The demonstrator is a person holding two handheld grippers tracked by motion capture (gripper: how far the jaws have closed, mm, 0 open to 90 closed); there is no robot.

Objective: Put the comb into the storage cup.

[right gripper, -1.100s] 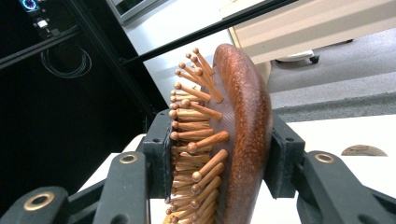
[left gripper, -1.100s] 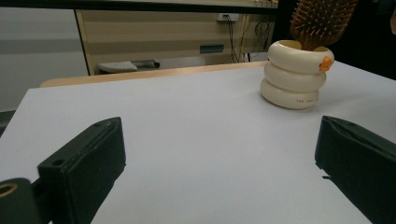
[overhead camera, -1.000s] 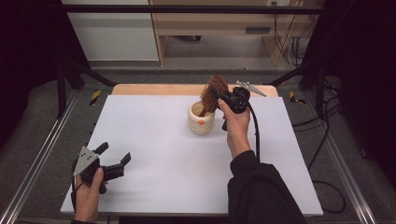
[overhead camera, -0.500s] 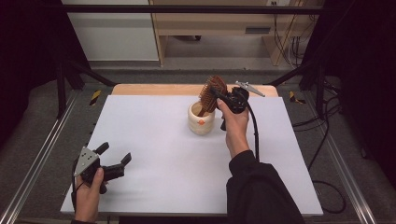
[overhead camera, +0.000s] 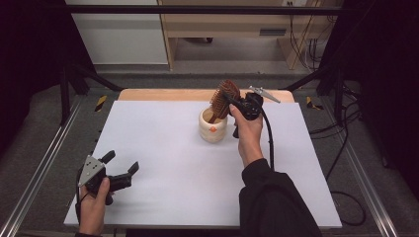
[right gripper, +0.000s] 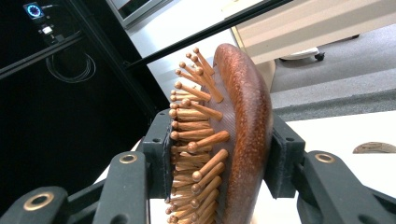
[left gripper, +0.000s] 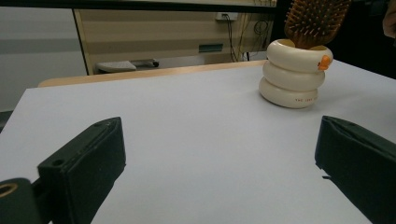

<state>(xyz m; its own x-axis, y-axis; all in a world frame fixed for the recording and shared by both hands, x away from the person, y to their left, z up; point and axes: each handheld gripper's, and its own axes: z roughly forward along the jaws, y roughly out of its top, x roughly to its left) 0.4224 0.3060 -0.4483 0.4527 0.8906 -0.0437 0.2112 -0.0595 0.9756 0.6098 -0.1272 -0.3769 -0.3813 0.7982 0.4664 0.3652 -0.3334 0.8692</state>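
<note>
A brown wooden hairbrush (overhead camera: pixel 225 98) stands with its handle down in a cream ringed cup (overhead camera: pixel 213 126) near the back middle of the white table (overhead camera: pixel 163 148). My right gripper (overhead camera: pixel 237 106) is shut on the brush head; in the right gripper view its pads clamp the hairbrush (right gripper: pixel 229 140) across bristles and back. In the left gripper view the cup (left gripper: pixel 294 74) with an orange mark holds the hairbrush (left gripper: pixel 313 21) far off to the right. My left gripper (overhead camera: pixel 121 170) rests open at the table's front left, nothing between its fingers (left gripper: pixel 84 163).
A wooden board edge (overhead camera: pixel 163 94) runs along the table's back. Metal frame rails (overhead camera: pixel 44 163) flank both sides. A cable (overhead camera: pixel 269 138) trails from the right gripper along the forearm. Cabinets (overhead camera: pixel 118 34) stand on the floor behind.
</note>
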